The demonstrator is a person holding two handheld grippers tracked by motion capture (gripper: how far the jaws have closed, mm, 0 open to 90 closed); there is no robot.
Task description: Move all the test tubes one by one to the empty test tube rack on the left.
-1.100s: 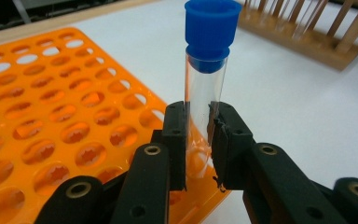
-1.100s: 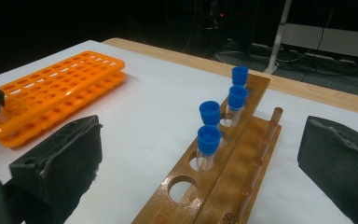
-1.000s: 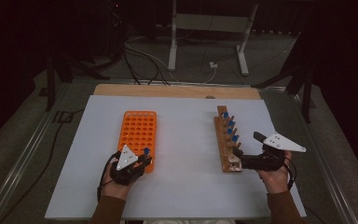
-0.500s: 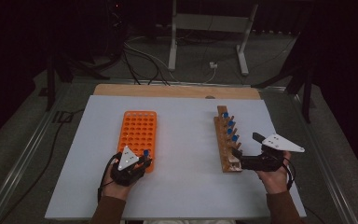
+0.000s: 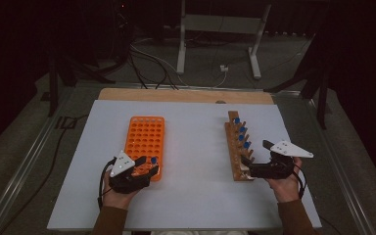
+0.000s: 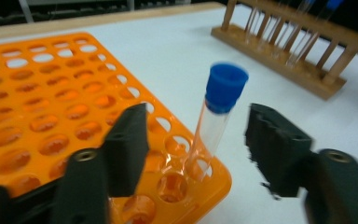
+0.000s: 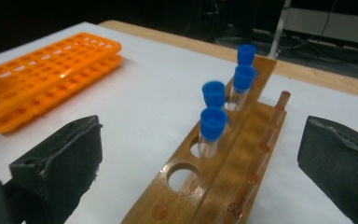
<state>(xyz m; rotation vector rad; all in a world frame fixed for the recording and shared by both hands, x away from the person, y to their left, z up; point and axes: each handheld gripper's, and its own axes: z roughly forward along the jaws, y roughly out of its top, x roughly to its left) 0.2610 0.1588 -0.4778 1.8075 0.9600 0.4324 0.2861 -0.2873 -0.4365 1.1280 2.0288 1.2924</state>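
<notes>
Left claw (image 6: 196, 144) spread around the tube (image 6: 212, 121) leaning in the rack's (image 5: 145, 138) near corner hole; back off straight, don't clip it; right claw (image 7: 200, 168) gapes at the stand's (image 7: 223, 163) near end.

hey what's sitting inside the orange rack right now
One clear tube with a blue cap leans in a corner hole of the orange rack, between the left gripper's open fingers. Other visible holes look empty; some are covered.
</notes>
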